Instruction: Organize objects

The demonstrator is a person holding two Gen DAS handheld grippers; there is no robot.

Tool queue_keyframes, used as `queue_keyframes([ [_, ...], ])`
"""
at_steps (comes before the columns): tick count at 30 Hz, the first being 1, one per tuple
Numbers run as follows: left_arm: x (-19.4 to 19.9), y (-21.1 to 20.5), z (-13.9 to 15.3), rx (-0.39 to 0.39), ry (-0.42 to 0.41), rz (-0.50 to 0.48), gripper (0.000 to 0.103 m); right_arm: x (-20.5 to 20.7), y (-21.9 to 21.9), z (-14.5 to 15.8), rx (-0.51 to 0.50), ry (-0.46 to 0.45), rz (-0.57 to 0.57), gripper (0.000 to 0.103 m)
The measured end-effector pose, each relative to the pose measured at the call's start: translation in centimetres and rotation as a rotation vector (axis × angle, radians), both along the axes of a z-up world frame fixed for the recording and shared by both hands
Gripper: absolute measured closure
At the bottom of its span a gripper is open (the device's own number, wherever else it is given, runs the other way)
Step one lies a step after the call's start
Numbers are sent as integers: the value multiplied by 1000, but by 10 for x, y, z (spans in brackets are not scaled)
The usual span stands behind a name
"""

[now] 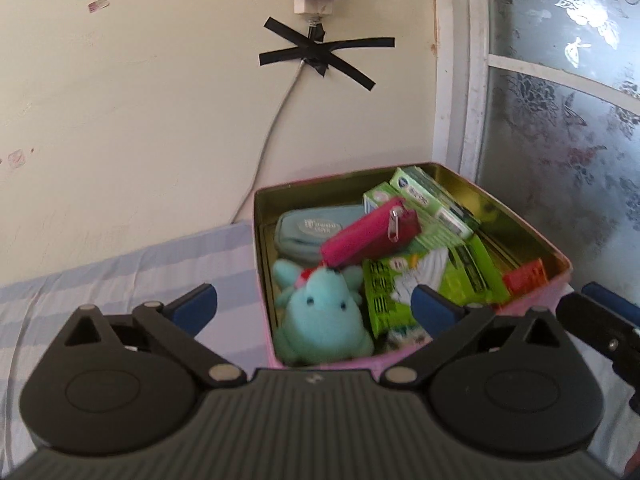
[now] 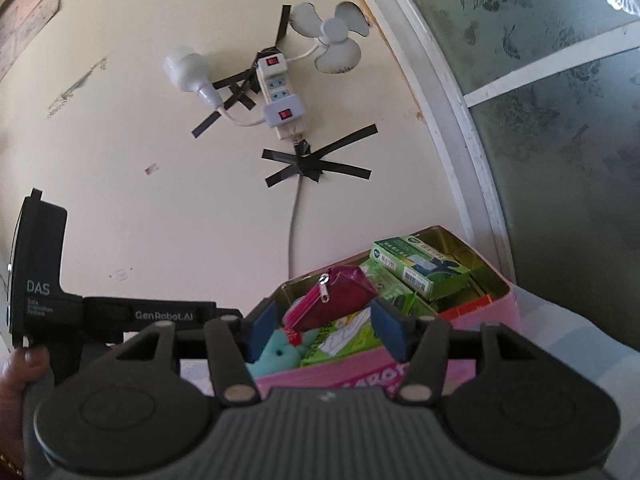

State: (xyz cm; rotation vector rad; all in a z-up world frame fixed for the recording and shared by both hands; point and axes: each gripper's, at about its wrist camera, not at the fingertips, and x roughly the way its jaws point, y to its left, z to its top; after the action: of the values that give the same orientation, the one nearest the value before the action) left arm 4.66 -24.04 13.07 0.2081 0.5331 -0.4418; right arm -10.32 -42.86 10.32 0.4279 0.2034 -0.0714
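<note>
A pink tin box (image 1: 532, 240) with a gold inside stands on the striped bed against the wall. It holds a teal plush toy (image 1: 320, 316), a magenta zip pouch (image 1: 368, 236), a grey-blue pouch (image 1: 308, 228), green cartons (image 1: 432, 196), green packets (image 1: 460, 276) and an orange crate (image 1: 524, 280). My left gripper (image 1: 316, 308) is open and empty, just in front of the box. My right gripper (image 2: 324, 328) is open and empty, close to the box's (image 2: 360, 372) near wall, with the magenta pouch (image 2: 332, 296) beyond its fingers. The right gripper also shows at the left wrist view's right edge (image 1: 600, 316).
A blue-striped sheet (image 1: 120, 280) covers the bed left of the box. On the wall hang a power strip (image 2: 280, 96), a taped cable (image 2: 296, 216), a bulb (image 2: 184, 68) and a small fan (image 2: 336, 40). A frosted window (image 1: 560, 120) stands to the right.
</note>
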Motion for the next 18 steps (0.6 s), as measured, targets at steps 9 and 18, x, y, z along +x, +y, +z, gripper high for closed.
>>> queue_keyframes([
  [9,-44,31,-3,-24,11,0,0,-33,32,5,-18,12,23,39],
  [18,-82,63,-15,-24,9,26,0,-63,60,5,-64,22,40,31],
])
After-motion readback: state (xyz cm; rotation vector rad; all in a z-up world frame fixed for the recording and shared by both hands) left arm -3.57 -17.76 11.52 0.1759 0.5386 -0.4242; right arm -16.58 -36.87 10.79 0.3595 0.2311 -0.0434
